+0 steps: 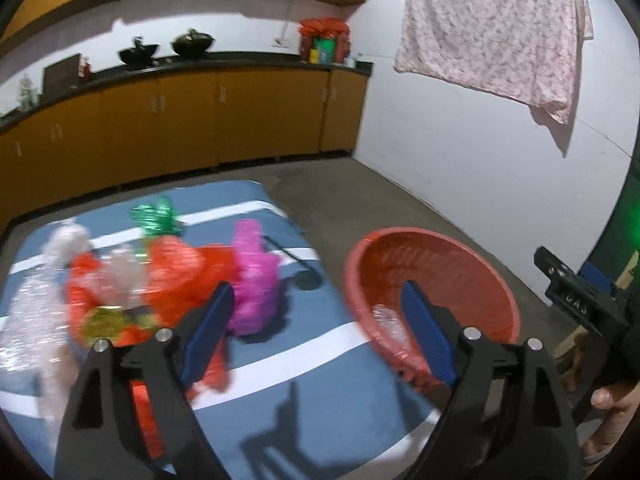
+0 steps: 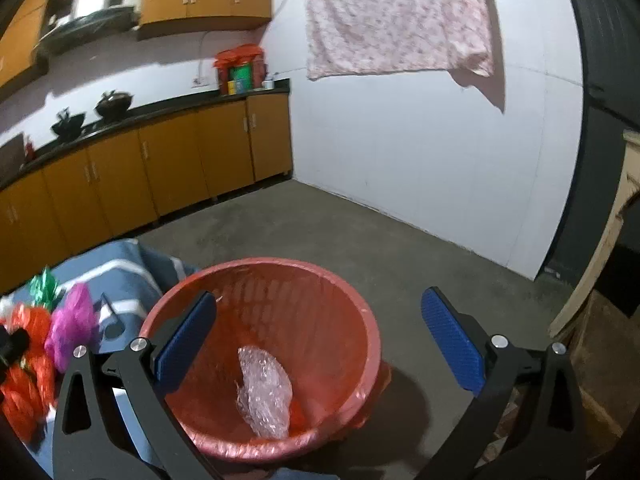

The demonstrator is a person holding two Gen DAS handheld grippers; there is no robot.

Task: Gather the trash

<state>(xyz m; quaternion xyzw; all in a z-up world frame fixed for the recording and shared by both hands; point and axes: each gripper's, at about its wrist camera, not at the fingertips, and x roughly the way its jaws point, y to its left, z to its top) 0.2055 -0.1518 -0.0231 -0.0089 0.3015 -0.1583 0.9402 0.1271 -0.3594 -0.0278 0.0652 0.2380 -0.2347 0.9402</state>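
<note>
A red basket lined with red plastic stands on the floor; it also shows in the right wrist view. A clear crumpled wrapper lies inside it. On the blue striped mat lie crumpled wrappers: pink, orange-red, green, white, gold. My left gripper is open and empty, between the pile and the basket. My right gripper is open and empty above the basket.
Orange cabinets with a black counter run along the back wall. A floral cloth hangs on the white wall. Bare concrete floor lies behind the basket. A wooden crate stands at the right.
</note>
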